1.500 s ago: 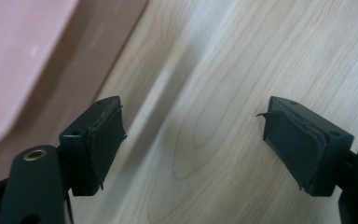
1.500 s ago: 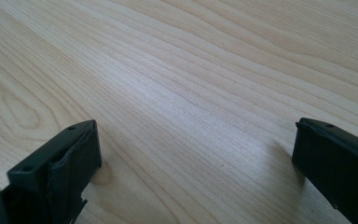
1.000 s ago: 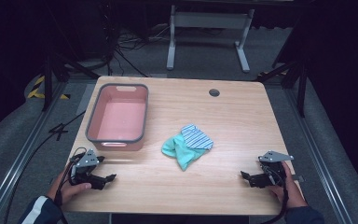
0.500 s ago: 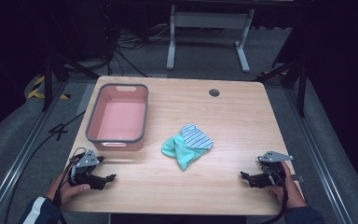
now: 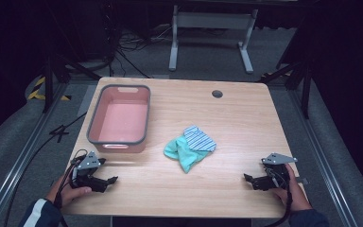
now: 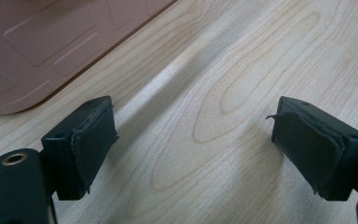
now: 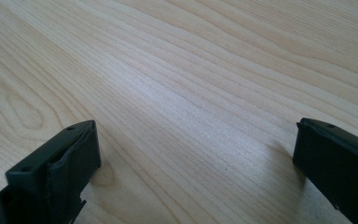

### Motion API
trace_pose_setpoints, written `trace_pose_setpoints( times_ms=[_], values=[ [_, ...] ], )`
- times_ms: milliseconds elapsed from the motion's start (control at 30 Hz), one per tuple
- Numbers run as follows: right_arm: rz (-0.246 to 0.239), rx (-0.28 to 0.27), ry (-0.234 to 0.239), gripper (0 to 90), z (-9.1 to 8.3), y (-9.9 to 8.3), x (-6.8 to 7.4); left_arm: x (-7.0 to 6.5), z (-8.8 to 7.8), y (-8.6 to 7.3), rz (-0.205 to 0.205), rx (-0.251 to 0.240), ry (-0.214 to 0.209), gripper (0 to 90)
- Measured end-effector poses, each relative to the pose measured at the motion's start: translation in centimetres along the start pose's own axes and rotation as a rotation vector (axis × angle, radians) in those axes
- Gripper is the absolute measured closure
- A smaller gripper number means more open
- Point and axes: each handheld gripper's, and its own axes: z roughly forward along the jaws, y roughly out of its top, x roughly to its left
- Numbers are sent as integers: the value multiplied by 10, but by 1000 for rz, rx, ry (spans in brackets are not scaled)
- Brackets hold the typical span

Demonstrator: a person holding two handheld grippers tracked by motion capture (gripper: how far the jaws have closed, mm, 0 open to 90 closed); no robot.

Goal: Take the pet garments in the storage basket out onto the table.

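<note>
While both tongs [image 5: 111, 179] [image 5: 247, 178] gape empty, crumpled teal cloth [image 5: 185, 154], smooth pink tub [image 5: 118, 121].

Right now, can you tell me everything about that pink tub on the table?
The tub is a pink rectangular bin that looks like plastic, with rounded corners and a grey rim all around its top. It stands upright and looks empty. There is a slot-like handle cut-out at its far end and another at its near end. It sits on the left part of the wooden table, apart from the crumpled cloth to its right. No gripper touches it. The left gripper view shows its near wall with shallow moulded panels.
</note>
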Motion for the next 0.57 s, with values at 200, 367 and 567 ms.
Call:
trace_pose_setpoints(
  times_ms=[200,367,567],
  values=[
    [0,0,0,9,0,0,0,0,1,0,-2,1,-1,133],
    [0,0,0,9,0,0,0,1,1,1,7,6,2,124],
    [-2,1,2,9,0,0,0,0,1,1,0,7,4,120]
  ],
)
